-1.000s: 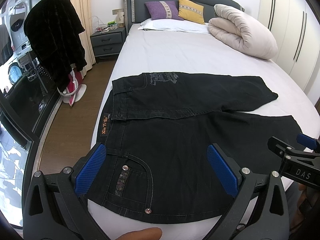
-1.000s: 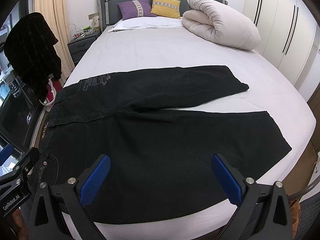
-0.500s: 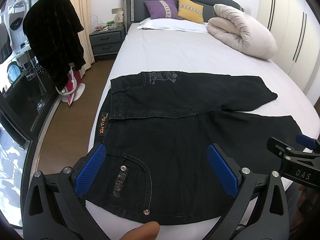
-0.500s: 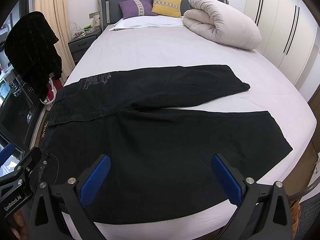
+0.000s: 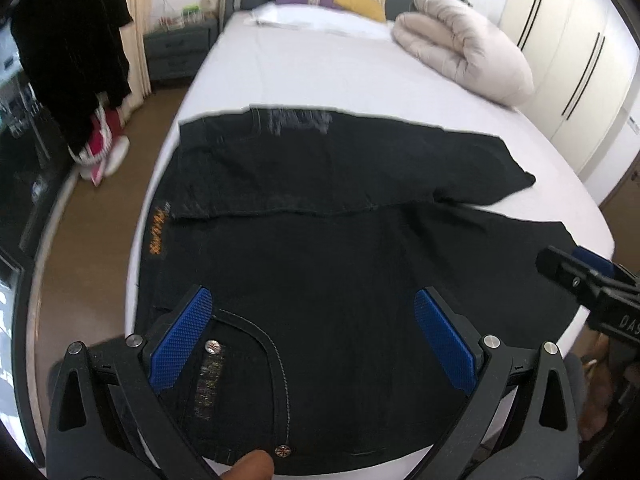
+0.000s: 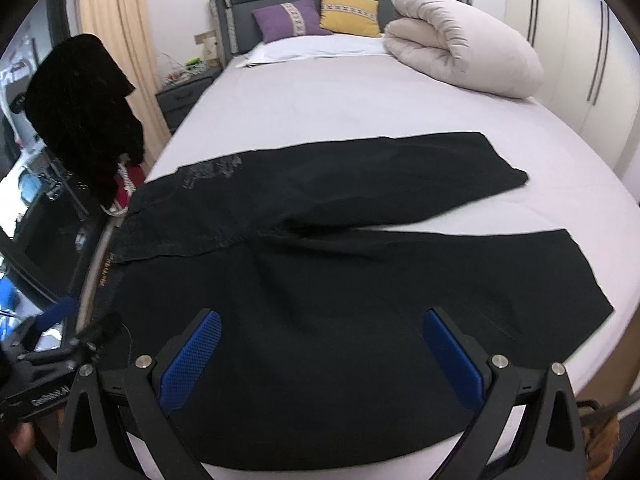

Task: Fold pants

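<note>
Across the near half of the bed (image 6: 340,96) lie your black pants (image 5: 320,248), spread flat with the waistband toward your left and the two legs running off to your right. The far leg angles away toward the wardrobe side; the near leg reaches the mattress edge by your right hand. Your left gripper (image 5: 316,344) hovers over the near waist corner, its jaws spread wide and holding nothing, the blue pads (image 5: 182,340) straddling the front pocket and its rivets. Whether those fingers touch the cloth you cannot tell from this view. A fingertip (image 5: 248,466) shows at the bottom edge, just beside the hem of the waist. Your right gripper (image 6: 320,356) sits above the near leg, further along toward the thigh, likewise wide open and empty. Each gripper appears at the edge of the other's camera, well apart. Beyond the pants, a rolled duvet (image 6: 460,40) and purple and yellow cushions rest at the headboard. A dark garment (image 5: 68,44) hangs left of the bed.
</note>
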